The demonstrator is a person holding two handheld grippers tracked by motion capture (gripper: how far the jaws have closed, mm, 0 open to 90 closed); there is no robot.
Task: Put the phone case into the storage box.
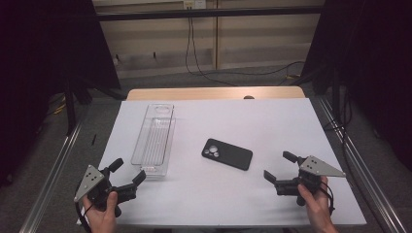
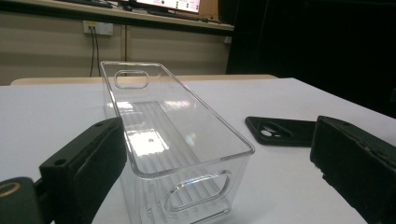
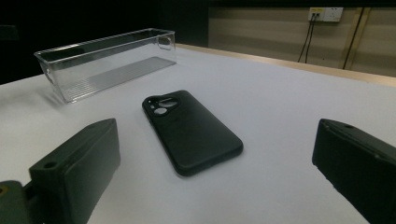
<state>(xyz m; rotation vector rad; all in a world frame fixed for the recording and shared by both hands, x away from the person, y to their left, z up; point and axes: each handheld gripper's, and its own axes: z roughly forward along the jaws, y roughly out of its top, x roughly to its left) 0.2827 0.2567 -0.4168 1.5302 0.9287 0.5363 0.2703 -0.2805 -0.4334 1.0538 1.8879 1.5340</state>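
**Ana:** Centre of the high view, slightly right: the black phone case (image 1: 227, 154) lies flat on the white worktop (image 1: 272, 121), camera cut-out toward the upper left. Nothing touches it. Lying flat with its long edges free, it looks set out for a sideways pinch.

**Ben:** And the right gripper (image 1: 278, 168)?

**Ana:** Lower right of that frame, aimed left at the case with its fingers spread wide and nothing between them. In the right gripper view the phone case (image 3: 191, 130) sits in the middle, well ahead of the two dark fingers (image 3: 74, 172), so I'd call this lining up, not gripping.

**Ben:** What about the other hand?

**Ana:** Lower left, the left gripper (image 1: 130, 172) is also wide open and empty, just beside the near end of the clear plastic bin (image 1: 154, 138). The left gripper view has the bin (image 2: 173, 140) between its fingers (image 2: 88, 163) without contact that I can see.

**Ben:** Why park there?

**Ana:** My guess is to steady the bin. It stands lengthwise left of the case, open side up and empty, a likely drop spot. Light clear plastic could skid if bumped, so a hand near its handle end makes sense.
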